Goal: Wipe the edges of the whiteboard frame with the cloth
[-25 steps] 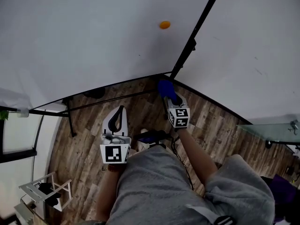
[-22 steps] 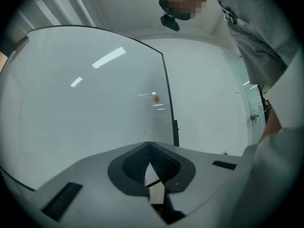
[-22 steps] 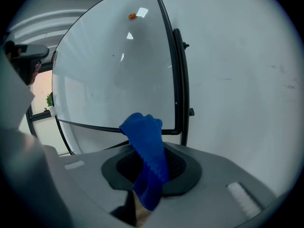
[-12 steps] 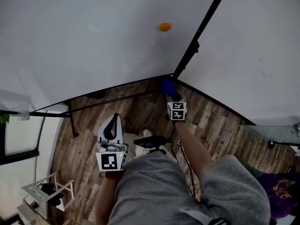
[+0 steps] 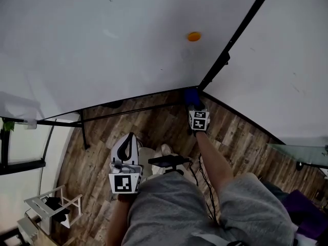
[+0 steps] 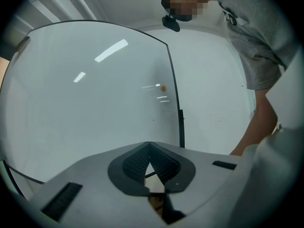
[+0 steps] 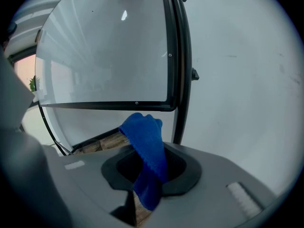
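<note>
Blue cloth point(image 7: 144, 136) is pinched in R tool point(image 7: 150, 169): jaws clamped on its middle, bunched end poking fwd, tail hanging under. Landmark = lower corner point(image 5: 200, 88) of the black whiteboard frame point(image 5: 130, 97), where btm rail meets the upright. Cloth sits right at that corner in head view and just under the rail end in right gripper view. Contact vs hairline gap: can't tell from either.

L tool point(image 5: 127, 140) is well back from the corner, low by the person's body, over the wood floor point(image 5: 159, 119). Its jaws are pressed together w/ nothing btwn them, so it's doing no work. Orange dot point(image 5: 193, 36) sits on the board face point(image 5: 92, 40) well above the corner, not part of the job.

Step, my read: the wipe pass is at the corner, i.e. end of btm rail or start of the upright. No visible dirt/streak diff, so can't say how much of the frame is done.

Next move needs, IMO:
- Firm pinch so the cloth doesn't slip out.
- Bunched end pushed onto the rail w/ light pressure.
- Track along one edge away from the corner w/o wandering onto the board face.

Upright has a small knob point(image 7: 194, 73) partway above the corner. Cloth could snag there, so go round it. Exposed cloth is short, so tool tips may scrape the frame if the angle's too flat.
</note>
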